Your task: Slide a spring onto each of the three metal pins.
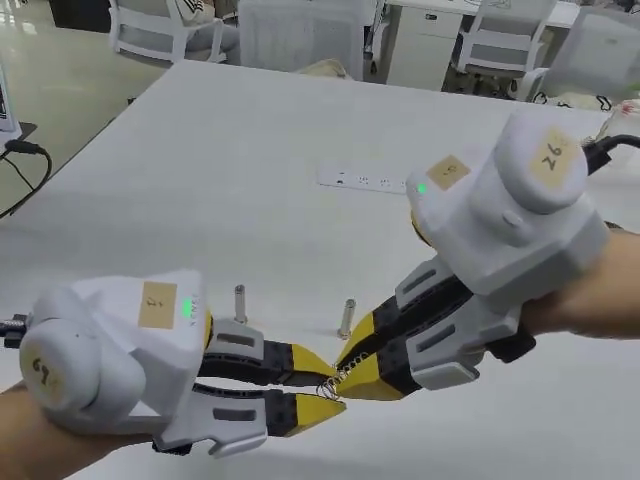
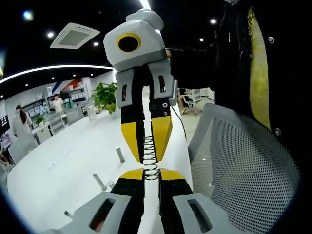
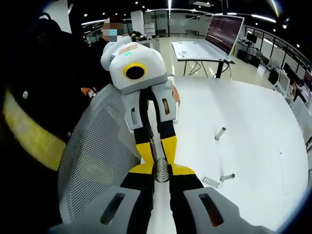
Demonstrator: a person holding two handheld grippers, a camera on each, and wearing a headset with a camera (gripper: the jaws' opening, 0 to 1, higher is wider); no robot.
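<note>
While pinched at both ends, left gripper [image 2: 151, 174] fingers and right gripper [image 3: 162, 170] fingers each pressed onto the spring [image 2: 150, 153], hangs tip to tip above the table [image 1: 250, 180], probably for realigning before threading; metal pins [image 1: 240, 303] upright beyond the fingertips.

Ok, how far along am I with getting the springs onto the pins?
Nothing looks finished: one pin and a second pin stand bare on the table. In hand: one spring, gripped at its ends by the left gripper and right gripper, tip to tip. A spare spring lies on the table. Left: all three pins need springs.
</note>
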